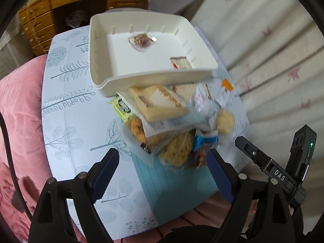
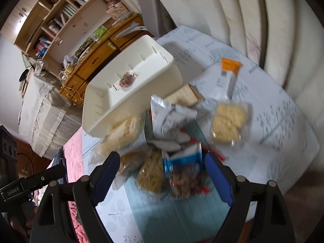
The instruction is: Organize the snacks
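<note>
A white tray (image 1: 154, 77) stands at the far side of the table with two small wrapped snacks (image 1: 139, 40) (image 1: 180, 62) inside. In front of it lies a pile of snack packets: a cracker pack (image 1: 160, 103), a green packet (image 1: 122, 107), a noodle-like snack (image 1: 178, 149), a blue-topped bag (image 1: 204, 141) and an orange-tipped packet (image 1: 225, 87). My left gripper (image 1: 164, 151) hangs open above the near end of the pile, touching nothing. My right gripper (image 2: 162, 154) is open too. The noodle snack (image 2: 150, 174) and blue-topped bag (image 2: 184, 162) lie below its spread fingers.
The table wears a pale cloth printed with blue trees (image 1: 70, 101) and a teal mat (image 1: 172, 186) under the pile. Pink bedding (image 1: 20, 111) lies to the left, a curtain (image 1: 263, 50) to the right, and a wooden dresser (image 1: 60, 6) behind the table.
</note>
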Demonstrator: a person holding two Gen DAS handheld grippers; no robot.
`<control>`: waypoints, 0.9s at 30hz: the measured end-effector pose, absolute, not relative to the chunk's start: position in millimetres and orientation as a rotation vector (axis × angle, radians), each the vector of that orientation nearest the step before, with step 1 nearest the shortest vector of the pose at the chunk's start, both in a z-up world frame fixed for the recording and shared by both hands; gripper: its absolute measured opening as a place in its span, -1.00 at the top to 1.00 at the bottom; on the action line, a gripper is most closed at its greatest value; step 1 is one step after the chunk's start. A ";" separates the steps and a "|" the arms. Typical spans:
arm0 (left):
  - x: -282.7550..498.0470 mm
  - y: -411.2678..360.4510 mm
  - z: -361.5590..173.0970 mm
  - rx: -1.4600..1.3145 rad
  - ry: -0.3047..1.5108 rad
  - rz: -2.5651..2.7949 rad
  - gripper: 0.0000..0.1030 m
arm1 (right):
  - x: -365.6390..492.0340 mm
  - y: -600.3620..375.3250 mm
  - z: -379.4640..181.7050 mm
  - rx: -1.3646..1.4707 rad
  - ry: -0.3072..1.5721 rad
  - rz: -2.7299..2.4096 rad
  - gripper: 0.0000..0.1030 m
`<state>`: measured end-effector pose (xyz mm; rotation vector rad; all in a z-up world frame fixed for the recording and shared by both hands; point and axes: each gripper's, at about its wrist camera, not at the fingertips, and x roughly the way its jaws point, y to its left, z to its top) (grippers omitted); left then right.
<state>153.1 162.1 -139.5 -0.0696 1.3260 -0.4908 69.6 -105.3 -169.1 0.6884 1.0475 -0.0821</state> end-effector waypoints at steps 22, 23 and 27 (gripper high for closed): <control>148.0 137.2 -199.3 0.252 1.424 -0.620 -0.83 | 10.1 -66.8 -208.2 0.690 1.121 -0.269 -0.68; 150.3 135.5 -202.6 0.257 1.430 -0.620 -0.85 | 10.6 -65.8 -211.0 0.682 1.130 -0.267 -0.68; 159.1 126.2 -217.1 0.290 1.452 -0.605 -0.85 | 14.4 -65.0 -220.6 0.658 1.167 -0.263 -0.68</control>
